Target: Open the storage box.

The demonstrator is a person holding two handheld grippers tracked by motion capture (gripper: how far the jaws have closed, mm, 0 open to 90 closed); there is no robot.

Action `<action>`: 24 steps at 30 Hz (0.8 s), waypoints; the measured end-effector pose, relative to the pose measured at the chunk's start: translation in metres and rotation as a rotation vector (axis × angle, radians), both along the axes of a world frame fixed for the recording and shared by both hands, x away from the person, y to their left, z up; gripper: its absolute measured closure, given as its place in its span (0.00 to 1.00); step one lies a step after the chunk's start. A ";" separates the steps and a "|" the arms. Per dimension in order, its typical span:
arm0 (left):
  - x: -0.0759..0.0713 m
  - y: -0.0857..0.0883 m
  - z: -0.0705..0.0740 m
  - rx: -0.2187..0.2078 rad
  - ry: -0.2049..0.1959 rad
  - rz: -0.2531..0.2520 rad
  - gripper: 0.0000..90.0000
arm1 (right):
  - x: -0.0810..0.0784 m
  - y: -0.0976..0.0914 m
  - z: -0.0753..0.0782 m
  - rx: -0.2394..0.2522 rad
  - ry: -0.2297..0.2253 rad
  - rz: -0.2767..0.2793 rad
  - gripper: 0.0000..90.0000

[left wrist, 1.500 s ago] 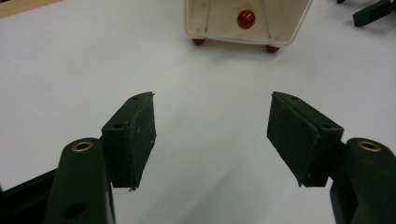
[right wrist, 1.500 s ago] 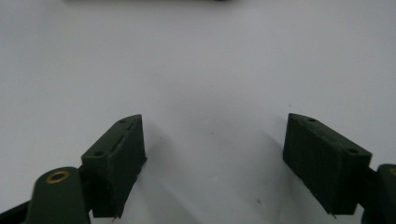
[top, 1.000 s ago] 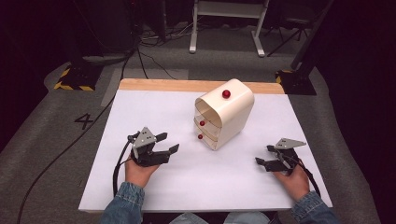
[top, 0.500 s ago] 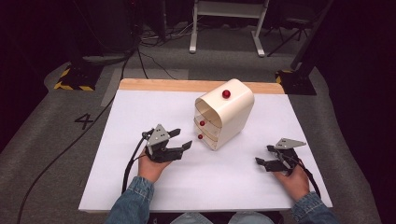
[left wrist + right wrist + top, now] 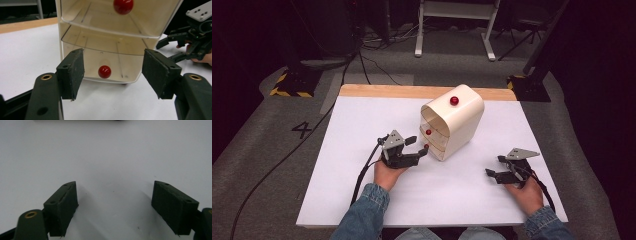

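Broadly, a white table (image 5: 362, 200) with a pale wooden strip along its far edge fills the middle of the high view, standing on grey carpet with a painted numeral 4 (image 5: 302, 130) and black-and-yellow hazard tape (image 5: 287, 92) off to its left.

Next in size is a cream plastic drawer cabinet (image 5: 462, 125), set near the table's centre, slightly toward the far side. Its rounded shell carries a red knob (image 5: 454, 100) on top, and its clear drawer fronts face the person's left hand. In the left gripper view the lower drawer (image 5: 105, 57) shows a translucent front with its own red knob (image 5: 104, 71) low on it, and the upper drawer knob (image 5: 123, 5) sits at the top edge of that view.

Then come the person's denim-sleeved forearms, entering from the bottom edge. The left gripper (image 5: 419, 148) lies close against the cabinet's drawer side, its tips just beside the lower knob. Its jaws stand wide apart, having just narrowed a little, with the lower knob framed between them but farther off; the pads press on nothing.

The right gripper (image 5: 493, 167) rests well apart from the cabinet, near the table's right side. In the right gripper view its jaws are spread wide over bare white tabletop, holding nothing.
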State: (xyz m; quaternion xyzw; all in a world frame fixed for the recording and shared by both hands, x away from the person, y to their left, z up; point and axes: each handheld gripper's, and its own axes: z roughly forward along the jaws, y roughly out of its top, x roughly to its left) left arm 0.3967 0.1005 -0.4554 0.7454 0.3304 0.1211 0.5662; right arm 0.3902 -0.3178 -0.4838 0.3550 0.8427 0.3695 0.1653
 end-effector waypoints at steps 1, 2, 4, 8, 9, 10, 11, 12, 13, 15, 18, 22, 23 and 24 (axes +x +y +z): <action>0.001 -0.002 -0.002 0.007 -0.002 0.006 0.41 | 0.000 0.000 0.000 0.000 0.000 0.000 0.23; 0.002 -0.004 -0.005 0.014 0.000 0.004 0.42 | 0.000 0.000 0.000 0.000 0.000 0.000 0.24; 0.004 -0.008 -0.008 0.016 -0.001 0.002 0.44 | 0.000 0.000 0.000 0.000 0.000 0.000 0.23; 0.008 -0.011 -0.014 0.040 -0.003 0.002 0.50 | 0.000 0.000 0.000 0.000 0.000 0.000 0.24; 0.008 -0.011 -0.015 0.051 0.000 0.002 0.52 | 0.000 0.000 0.000 0.000 0.000 0.000 0.23; 0.009 -0.011 -0.016 0.057 0.000 0.000 0.53 | 0.000 0.000 0.000 0.000 0.000 0.000 0.24; 0.010 -0.011 -0.018 0.065 -0.003 -0.012 0.56 | 0.000 0.000 0.000 0.000 0.000 0.000 0.24; 0.010 -0.012 -0.019 0.073 0.000 -0.011 0.57 | 0.000 0.000 0.000 0.000 0.000 0.000 0.23; 0.011 -0.012 -0.020 0.082 -0.002 -0.010 0.59 | 0.000 0.000 0.000 0.000 0.000 -0.001 0.23; 0.012 -0.013 -0.021 0.084 0.004 -0.014 0.64 | 0.000 0.000 0.000 0.000 0.000 0.000 0.23; 0.013 -0.014 -0.023 0.101 0.005 -0.006 0.72 | 0.000 0.000 0.000 0.000 0.000 0.000 0.23; 0.014 -0.015 -0.023 0.096 0.007 -0.018 0.77 | 0.000 0.000 0.000 0.000 0.000 0.000 0.23; 0.014 -0.015 -0.023 0.097 0.007 -0.021 0.79 | 0.000 0.000 0.000 0.000 0.000 0.000 0.24; 0.014 -0.015 -0.023 0.103 0.004 -0.023 0.80 | 0.000 0.000 0.000 0.000 0.000 0.000 0.23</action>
